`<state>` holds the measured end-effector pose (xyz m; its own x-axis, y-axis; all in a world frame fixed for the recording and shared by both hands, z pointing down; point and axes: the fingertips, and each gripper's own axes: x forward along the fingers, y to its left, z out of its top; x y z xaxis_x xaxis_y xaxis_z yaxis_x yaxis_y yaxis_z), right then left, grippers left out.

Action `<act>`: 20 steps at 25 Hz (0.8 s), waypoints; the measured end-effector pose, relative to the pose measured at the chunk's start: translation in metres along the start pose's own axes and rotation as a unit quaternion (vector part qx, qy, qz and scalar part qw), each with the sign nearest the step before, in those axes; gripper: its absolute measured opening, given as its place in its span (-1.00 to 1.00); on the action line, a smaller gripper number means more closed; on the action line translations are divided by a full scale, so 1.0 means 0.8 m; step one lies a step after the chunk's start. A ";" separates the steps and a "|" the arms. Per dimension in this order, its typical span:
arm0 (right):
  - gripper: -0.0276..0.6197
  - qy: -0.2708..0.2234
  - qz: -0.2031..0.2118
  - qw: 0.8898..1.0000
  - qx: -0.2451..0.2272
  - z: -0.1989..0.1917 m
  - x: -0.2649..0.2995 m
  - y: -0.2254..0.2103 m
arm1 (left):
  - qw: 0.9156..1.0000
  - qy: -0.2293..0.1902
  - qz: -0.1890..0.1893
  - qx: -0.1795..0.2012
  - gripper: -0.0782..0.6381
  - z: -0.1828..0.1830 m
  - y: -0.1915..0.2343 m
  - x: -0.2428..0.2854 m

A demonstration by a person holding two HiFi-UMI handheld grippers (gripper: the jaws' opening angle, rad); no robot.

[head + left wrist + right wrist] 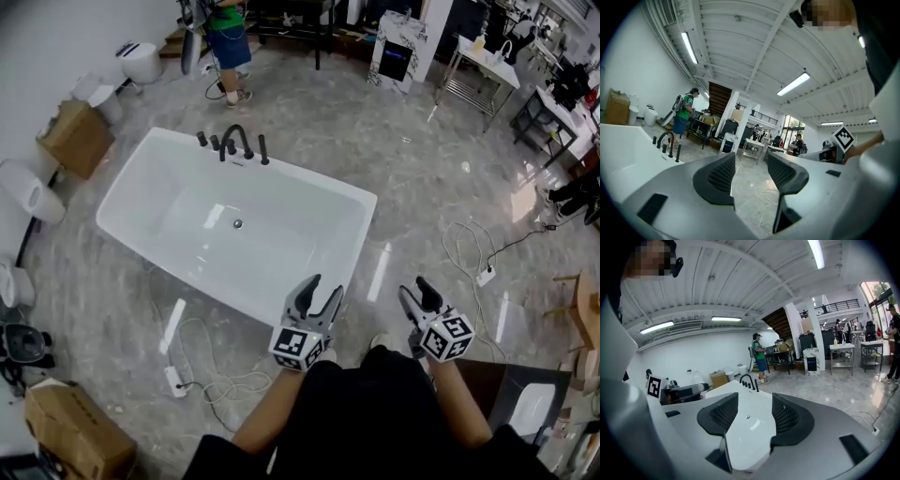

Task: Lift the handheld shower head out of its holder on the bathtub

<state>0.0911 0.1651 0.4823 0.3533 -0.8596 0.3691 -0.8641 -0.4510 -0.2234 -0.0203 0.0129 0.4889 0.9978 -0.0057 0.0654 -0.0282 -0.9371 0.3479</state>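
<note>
In the head view, we hold the left gripper (324, 287) and right gripper (414, 289) close to us on the near side of the white rectangular bathtub (319, 181). Both have their jaws spread and empty. The black handheld shower head (263, 150) is probably the slim upright at the right end of the black tap set (232, 142) on the far rim.

In the left gripper view, only floor shows between the parted jaws, and the tap set (669, 144) sits far left.

In the right gripper view, the jaws gape and the tub lies beyond them.

The fittings look alike, so we could seize the wrong one. The loose white floor cable (211, 380) could snag our feet. The holder and hose can't be made out.
</note>
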 end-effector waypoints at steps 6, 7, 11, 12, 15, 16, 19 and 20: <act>-0.31 0.014 0.030 0.999 -0.001 0.000 0.035 0.003 | 0.999 -0.006 0.033 -0.005 -0.24 0.001 0.020 -0.006; -0.31 0.016 0.041 0.999 -0.006 0.005 0.046 0.007 | 0.999 -0.008 0.044 -0.009 -0.24 0.003 0.023 -0.010; -0.31 0.030 0.095 0.995 -0.032 0.018 0.099 0.024 | 0.994 -0.015 0.100 -0.033 -0.24 -0.003 0.048 -0.028; -0.31 0.033 0.109 0.993 -0.036 0.022 0.115 0.027 | 0.993 -0.018 0.114 -0.038 -0.24 -0.005 0.056 -0.030; -0.31 0.043 0.159 0.985 -0.042 0.034 0.173 0.039 | 0.986 -0.029 0.159 -0.040 -0.24 -0.003 0.085 -0.024; -0.31 0.048 0.178 0.982 -0.045 0.038 0.194 0.043 | 0.983 -0.032 0.176 -0.040 -0.24 0.000 0.095 -0.021; -0.29 0.068 0.240 0.966 -0.068 0.051 0.253 0.051 | 0.970 -0.050 0.233 -0.043 -0.24 0.001 0.125 -0.006; -0.27 0.070 0.264 0.959 -0.081 0.060 0.275 0.055 | 0.964 -0.057 0.255 -0.048 -0.24 0.000 0.139 0.001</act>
<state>0.1483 -0.0556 0.5107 -0.1905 -0.9120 0.3633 -0.9576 0.0913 -0.2731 -0.0227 -0.0912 0.5272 0.8528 -0.5006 0.1487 -0.5164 -0.7660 0.3829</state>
